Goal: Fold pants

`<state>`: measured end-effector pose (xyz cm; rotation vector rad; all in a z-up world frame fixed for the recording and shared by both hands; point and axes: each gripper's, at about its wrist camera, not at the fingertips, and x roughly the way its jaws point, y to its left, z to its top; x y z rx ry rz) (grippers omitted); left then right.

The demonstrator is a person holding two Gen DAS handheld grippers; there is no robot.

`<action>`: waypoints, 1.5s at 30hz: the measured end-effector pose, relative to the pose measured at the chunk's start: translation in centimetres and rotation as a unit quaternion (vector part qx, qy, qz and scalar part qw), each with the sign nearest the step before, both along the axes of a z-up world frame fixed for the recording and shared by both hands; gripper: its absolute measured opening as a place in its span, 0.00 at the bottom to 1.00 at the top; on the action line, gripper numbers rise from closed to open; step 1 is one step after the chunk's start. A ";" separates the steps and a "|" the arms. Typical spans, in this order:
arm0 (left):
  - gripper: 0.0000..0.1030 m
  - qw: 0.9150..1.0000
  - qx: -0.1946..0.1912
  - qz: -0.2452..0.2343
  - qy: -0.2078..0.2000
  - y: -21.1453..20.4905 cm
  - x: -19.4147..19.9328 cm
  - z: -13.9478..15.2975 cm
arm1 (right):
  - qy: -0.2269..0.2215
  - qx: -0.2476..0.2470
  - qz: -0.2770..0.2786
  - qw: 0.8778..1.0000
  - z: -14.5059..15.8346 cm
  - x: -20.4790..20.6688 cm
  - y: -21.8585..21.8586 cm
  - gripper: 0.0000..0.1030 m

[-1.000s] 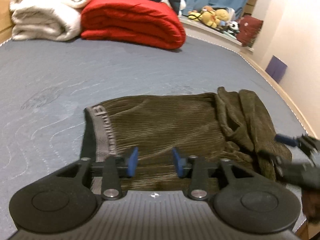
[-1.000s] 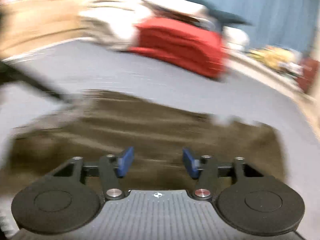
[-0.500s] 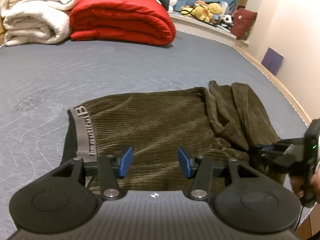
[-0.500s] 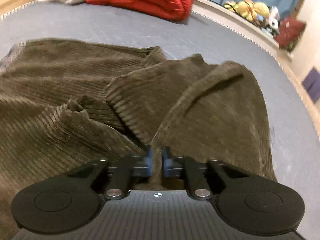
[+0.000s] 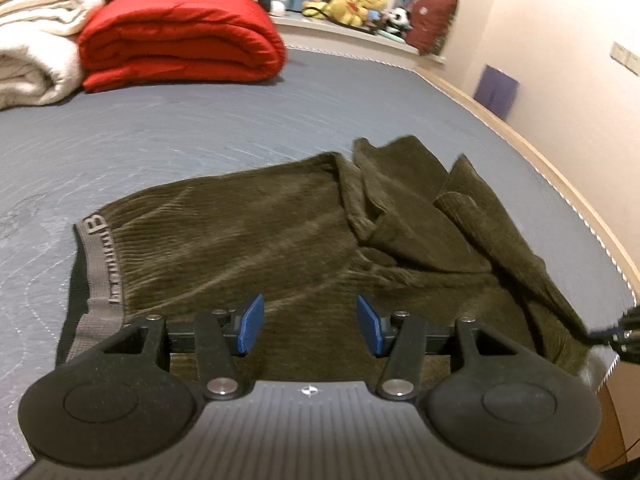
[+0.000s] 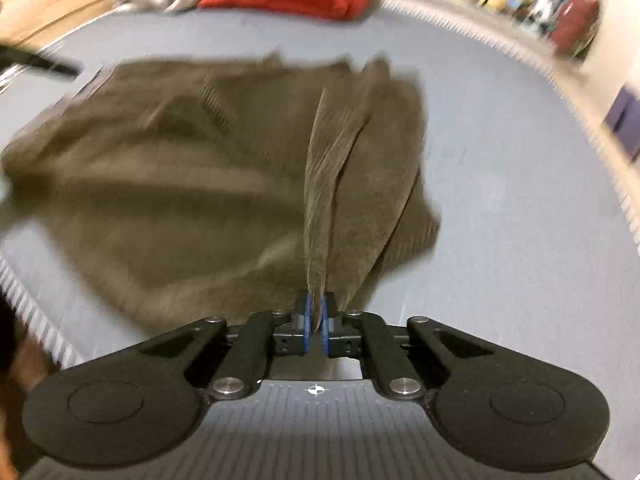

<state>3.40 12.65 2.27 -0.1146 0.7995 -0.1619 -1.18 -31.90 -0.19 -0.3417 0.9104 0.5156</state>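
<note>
**Mia:** Where are the pants?

**Ben:** The dark olive-brown ribbed corduroy pants (image 5: 256,240) lie on the big grey-blue quilted mattress (image 5: 200,128). In the left wrist view they fill the middle of the frame. The grey stretchy waistband with letters on it (image 5: 100,264) is at the left side. The legs are bunched up in folds at the right side.

**Mia:** What is the left gripper doing?

**Ben:** The left gripper (image 5: 310,325) is at the bottom middle of its frame, over the near edge of the pants. Its blue pads (image 5: 250,324) stand about half open. Nothing is between them. They press on nothing.

**Mia:** And the right gripper?

**Ben:** The right gripper (image 6: 316,328) is at the bottom middle of its own frame. Its jaws are squeezed tight on a thin fold of the pants. The cloth runs up from the pads in a stretched ridge toward the top middle. The rest of the pants spreads out to the left, but that view is blurry.

**Mia:** What else is there?

**Ben:** A folded red puffy quilt (image 5: 180,40) sits at the upper left of the left wrist view. A rolled white fluffy blanket (image 5: 32,56) is just beside it, at the left edge. Some stuffed toys (image 5: 356,4) sit on a ledge at the top.
</note>
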 end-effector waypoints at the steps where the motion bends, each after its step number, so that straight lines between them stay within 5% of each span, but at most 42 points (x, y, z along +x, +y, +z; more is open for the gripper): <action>1: 0.55 1.000 0.001 -0.004 0.001 -0.3 0.0 0.0 | 0.023 0.004 0.008 1.000 -0.5 -0.7 -1.0 0.00; 5: 0.60 1.000 0.000 -0.012 0.003 -1.3 0.3 -0.3 | 0.024 -0.001 0.007 1.000 -0.6 -1.7 -2.7 0.03; 11: 0.61 1.000 0.009 -0.013 0.011 -2.5 0.9 -1.3 | -0.065 0.132 -0.065 0.987 3.3 2.2 -2.7 0.33; 14: 0.59 0.999 0.000 -0.017 0.031 -2.7 1.3 -2.6 | -0.074 0.171 -0.085 0.979 3.1 5.3 -0.6 0.38; 15: 0.55 0.999 -0.008 -0.021 0.044 -2.7 1.6 -3.3 | -0.072 0.175 -0.096 0.977 2.8 6.7 0.3 0.38; 17: 0.22 0.996 -0.021 -0.038 0.073 -2.9 1.8 -5.0 | -0.059 0.167 -0.115 0.977 1.6 9.2 2.0 0.40; 20: 0.07 0.989 -0.018 -0.086 0.115 -3.8 1.7 -7.3 | -0.053 0.157 -0.136 0.977 -0.1 12.7 3.8 0.41; 24: 0.07 0.978 0.017 -0.131 0.161 -4.9 1.1 -9.7 | -0.011 0.164 -0.154 0.974 -2.1 16.9 5.0 0.42; 28: 0.07 0.976 0.028 -0.141 0.165 -4.9 1.1 -10.1 | 0.004 0.178 -0.154 0.972 -3.2 19.3 6.3 0.41; 30: 0.07 0.975 0.033 -0.143 0.167 -5.0 1.3 -10.1 | 0.005 0.189 -0.157 0.969 -2.9 20.0 6.5 0.31; 31: 0.07 0.975 0.039 -0.144 0.166 -5.2 1.3 -10.2 | 0.006 0.195 -0.158 0.968 -2.8 20.1 6.4 0.10; 35: 0.07 0.974 0.055 -0.145 0.165 -6.1 1.8 -10.0 | -0.031 0.228 -0.149 0.962 -0.3 19.1 4.6 0.08; 40: 0.07 0.974 0.078 -0.148 0.150 -7.3 1.7 -10.0 | -0.111 0.304 -0.204 0.924 5.6 14.2 -4.5 0.08; 42: 0.07 0.973 0.090 -0.154 0.143 -7.7 1.6 -10.0 | -0.156 0.334 -0.262 0.892 6.8 10.5 -10.4 0.08; 45: 0.07 0.972 0.106 -0.160 0.136 -8.1 1.3 -10.0 | -0.191 0.318 -0.404 0.836 4.1 4.3 -18.2 0.07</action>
